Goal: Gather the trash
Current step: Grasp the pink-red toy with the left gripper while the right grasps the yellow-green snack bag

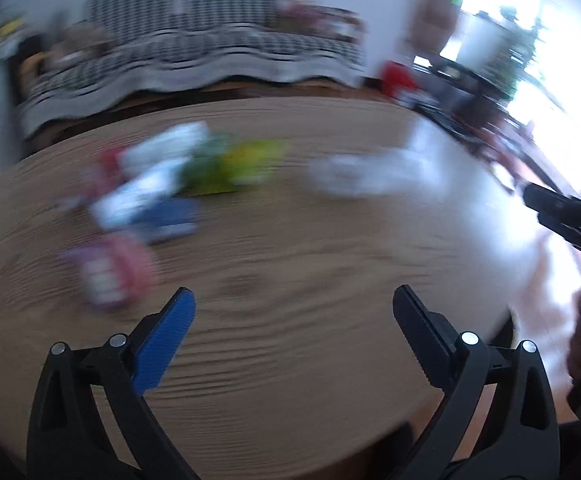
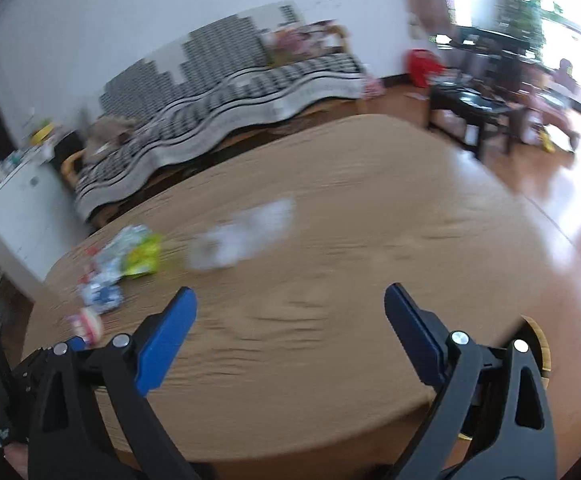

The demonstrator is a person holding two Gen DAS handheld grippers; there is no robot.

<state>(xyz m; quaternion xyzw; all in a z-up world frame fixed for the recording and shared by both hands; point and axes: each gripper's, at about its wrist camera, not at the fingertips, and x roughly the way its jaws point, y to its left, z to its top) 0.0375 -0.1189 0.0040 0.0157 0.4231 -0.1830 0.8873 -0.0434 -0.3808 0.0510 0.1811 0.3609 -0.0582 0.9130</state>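
Note:
Both views are motion-blurred. Trash lies on a round wooden table (image 1: pixel 290 340): a pink and white wrapper (image 1: pixel 108 272), a blue and white wrapper (image 1: pixel 146 204), a yellow-green packet (image 1: pixel 234 168) and a clear plastic bag (image 1: pixel 366 172). My left gripper (image 1: pixel 293 304) is open and empty above the near part of the table. My right gripper (image 2: pixel 290 304) is open and empty too. In the right wrist view the wrappers lie at the left (image 2: pixel 102 296), with the yellow-green packet (image 2: pixel 144 258) and the clear bag (image 2: pixel 242 236) further in.
A sofa with a black and white checked cover (image 2: pixel 218 92) stands behind the table (image 2: pixel 330 360). A dark low table (image 2: pixel 474 108) and a red object (image 2: pixel 420 66) are at the right. A white cabinet (image 2: pixel 22 216) is at the left. The other gripper shows at the right edge (image 1: pixel 566 216).

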